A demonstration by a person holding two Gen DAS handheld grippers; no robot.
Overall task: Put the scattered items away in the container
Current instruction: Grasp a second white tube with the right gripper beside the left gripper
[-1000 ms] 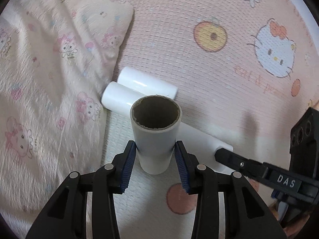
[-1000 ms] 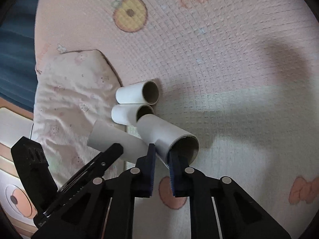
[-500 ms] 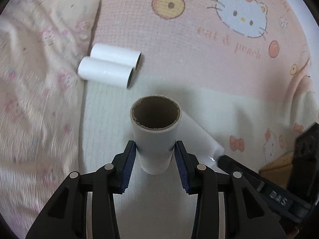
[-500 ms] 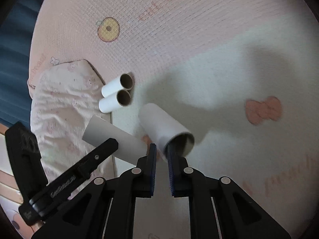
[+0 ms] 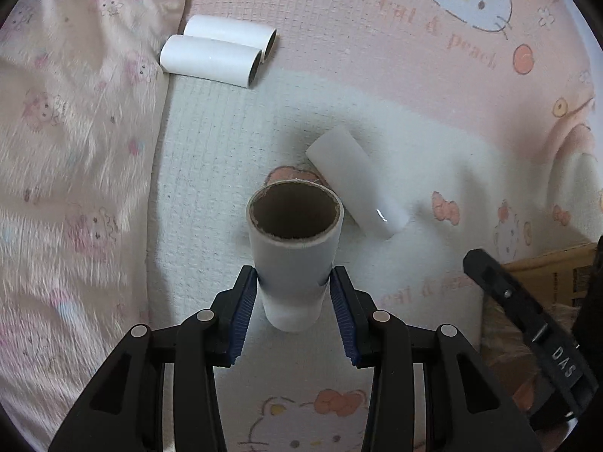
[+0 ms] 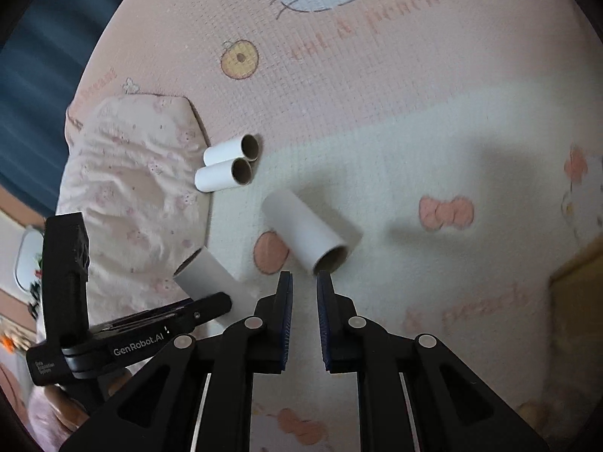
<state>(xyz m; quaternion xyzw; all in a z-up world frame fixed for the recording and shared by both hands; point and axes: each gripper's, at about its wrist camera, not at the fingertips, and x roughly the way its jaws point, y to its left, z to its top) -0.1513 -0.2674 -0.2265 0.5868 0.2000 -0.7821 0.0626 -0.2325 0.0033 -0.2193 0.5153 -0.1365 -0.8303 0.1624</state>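
Observation:
My left gripper is shut on a white cardboard tube, held upright with its open end toward the camera. The same tube shows in the right wrist view at the tip of the left gripper. A second tube lies on the mat just beyond my right gripper, whose pads stand a narrow slit apart with nothing between them. In the left wrist view this tube is clear of the right gripper's finger. Two more tubes lie side by side against the pillow.
A pink printed pillow fills the left side. The play mat with cat prints covers the floor. A brown cardboard box shows at the right edge. A blue curtain hangs at the far left.
The tube that was at my right fingertips now lies apart from them on the mat. Both grippers have drawn back from the pillow and the two tubes there. The left grip is unchanged.

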